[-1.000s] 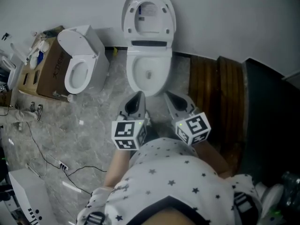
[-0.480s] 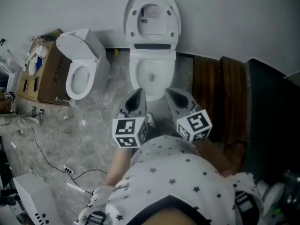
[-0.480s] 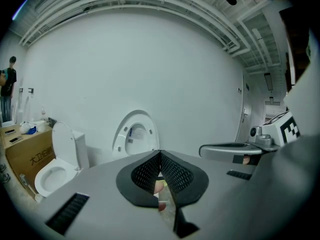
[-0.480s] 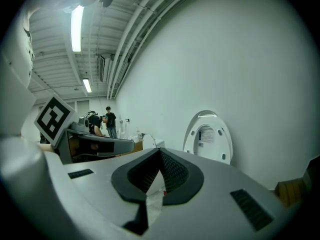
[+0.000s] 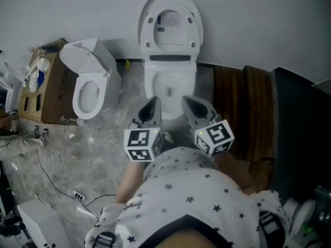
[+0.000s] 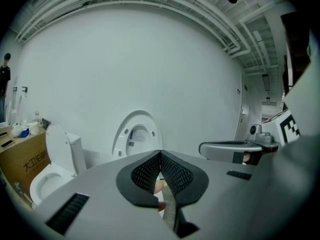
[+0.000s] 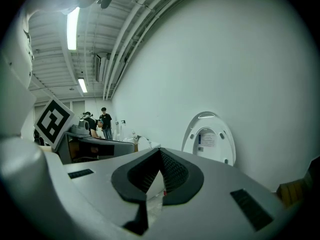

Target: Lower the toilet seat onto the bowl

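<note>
You are holding both tools out low in front of your star-print shirt (image 5: 191, 190), each one pointing at the toilet ahead. The left gripper (image 5: 153, 104) is showing its jaws pressed fully together with nothing between the pads, and the right gripper (image 5: 189, 103) is showing the same: closed and empty. Just past their tips, the open bowl (image 5: 150, 87) is standing at the floor's (image 5: 93, 149) far edge, backed against the wall (image 5: 258, 19).

The toilet seat (image 5: 147, 31) is standing upright behind the bowl, leaning against the wall. Its long axis is running straight up, with the hinge at the bowl's back edge, the rounded free end on top and the underside facing you. Whether the ring is lying separate from the lid behind it cannot be told from here.

The seat is looking like stiff, smooth, fairly light plastic, so it should swing freely on its hinge and could slip and slam. The rounded top edge, farthest from the hinge, is probably the best place to take hold, which calls for opening the jaws first.

A second toilet (image 5: 90, 84) and a cardboard box (image 5: 49, 97) are standing at the floor's left side.
</note>
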The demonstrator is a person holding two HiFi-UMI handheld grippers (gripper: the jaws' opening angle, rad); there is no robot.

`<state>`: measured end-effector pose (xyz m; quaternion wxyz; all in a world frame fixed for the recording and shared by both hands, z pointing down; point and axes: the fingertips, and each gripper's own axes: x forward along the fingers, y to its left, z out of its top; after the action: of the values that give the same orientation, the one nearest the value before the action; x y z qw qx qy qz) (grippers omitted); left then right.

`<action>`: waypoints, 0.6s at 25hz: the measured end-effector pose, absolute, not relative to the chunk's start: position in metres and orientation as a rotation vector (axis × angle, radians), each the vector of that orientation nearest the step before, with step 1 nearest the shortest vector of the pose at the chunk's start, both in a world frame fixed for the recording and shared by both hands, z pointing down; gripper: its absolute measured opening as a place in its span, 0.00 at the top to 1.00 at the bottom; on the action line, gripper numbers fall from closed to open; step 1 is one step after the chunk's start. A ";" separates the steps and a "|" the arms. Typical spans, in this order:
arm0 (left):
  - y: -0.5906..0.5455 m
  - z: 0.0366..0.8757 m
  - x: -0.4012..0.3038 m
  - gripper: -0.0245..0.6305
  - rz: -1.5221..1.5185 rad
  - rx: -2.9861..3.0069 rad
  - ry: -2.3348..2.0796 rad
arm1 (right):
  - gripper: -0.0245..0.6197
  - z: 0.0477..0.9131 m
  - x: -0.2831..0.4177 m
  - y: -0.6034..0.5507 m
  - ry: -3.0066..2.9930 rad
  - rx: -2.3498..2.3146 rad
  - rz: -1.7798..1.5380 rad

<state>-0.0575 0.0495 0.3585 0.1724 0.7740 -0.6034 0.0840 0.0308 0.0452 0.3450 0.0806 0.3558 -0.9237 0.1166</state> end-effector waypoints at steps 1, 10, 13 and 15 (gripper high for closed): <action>0.045 0.359 -0.061 0.96 0.239 2.201 -1.705 | 0.95 0.346 0.028 0.041 -2.758 1.073 0.348; 0.009 0.364 -0.086 0.96 0.236 2.241 -1.652 | 0.95 0.348 0.002 0.009 -2.724 1.140 0.338; 0.000 0.368 -0.091 0.96 0.246 2.241 -1.641 | 0.95 0.353 0.000 -0.001 -2.717 1.159 0.366; -0.007 0.371 -0.096 0.96 0.248 2.239 -1.636 | 0.95 0.355 -0.003 -0.008 -2.716 1.171 0.374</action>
<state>-0.0962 -0.0068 0.3706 0.1780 0.7913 -0.5783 0.0878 -0.0028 -0.0082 0.3546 0.0801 0.3915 -0.9081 0.1250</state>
